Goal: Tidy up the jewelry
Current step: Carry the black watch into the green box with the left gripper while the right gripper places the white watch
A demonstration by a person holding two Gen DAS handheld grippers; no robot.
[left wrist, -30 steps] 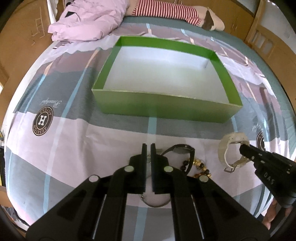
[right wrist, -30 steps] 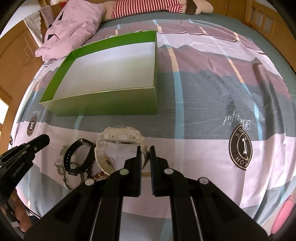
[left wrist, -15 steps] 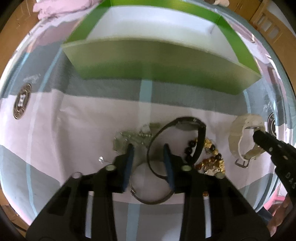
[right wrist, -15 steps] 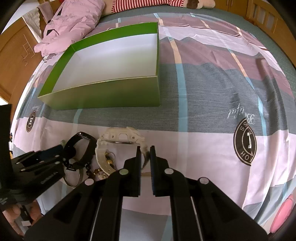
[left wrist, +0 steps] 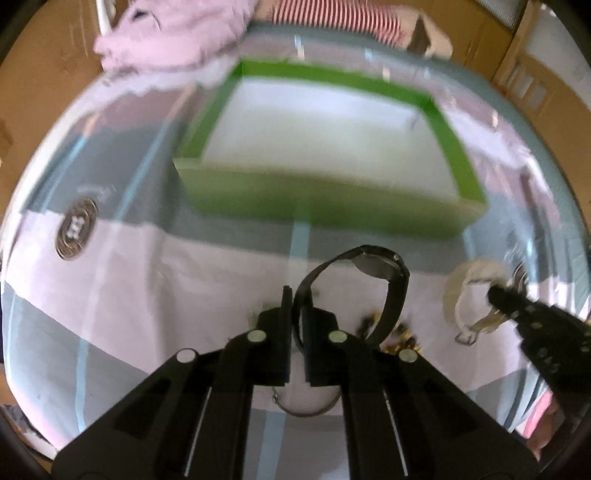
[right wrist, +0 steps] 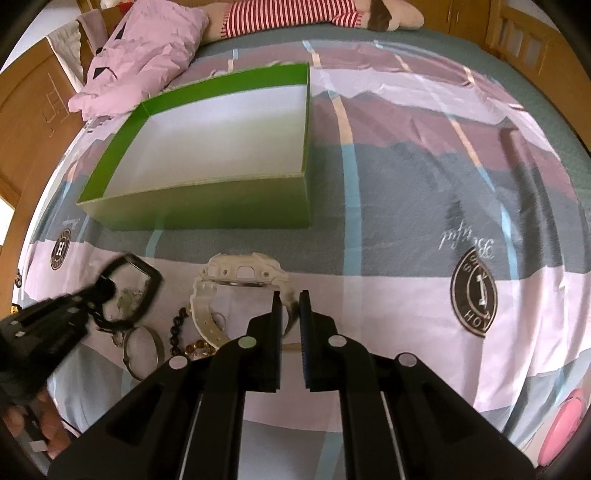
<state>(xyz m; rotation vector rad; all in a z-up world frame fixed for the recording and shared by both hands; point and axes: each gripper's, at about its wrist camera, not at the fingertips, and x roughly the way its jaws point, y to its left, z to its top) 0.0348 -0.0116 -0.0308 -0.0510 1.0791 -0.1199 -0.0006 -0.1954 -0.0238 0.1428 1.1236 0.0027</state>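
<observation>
My left gripper [left wrist: 297, 295] is shut on the strap of a black watch [left wrist: 384, 269] and holds it lifted above the bedspread; it also shows in the right wrist view [right wrist: 129, 291]. An open green box [left wrist: 325, 206] with a white, empty inside lies beyond it, also in the right wrist view [right wrist: 207, 212]. My right gripper [right wrist: 290, 297] is nearly shut, its jaws a narrow gap apart, with the strap of a white watch [right wrist: 240, 273] at its tips. A silver bangle [right wrist: 142, 347] and a dark and gold bead bracelet [right wrist: 181, 332] lie beside the white watch.
The jewelry lies on a patchwork bedspread [right wrist: 424, 192] with round logos. A pink pillow [right wrist: 144, 62] and a striped stuffed toy [right wrist: 295, 13] lie behind the box. Wooden bed rails [right wrist: 524, 40] run along the far sides.
My left gripper opened, went down over the jewelry, shut on the black watch's strap and has lifted it. The right gripper stays by the white watch.
</observation>
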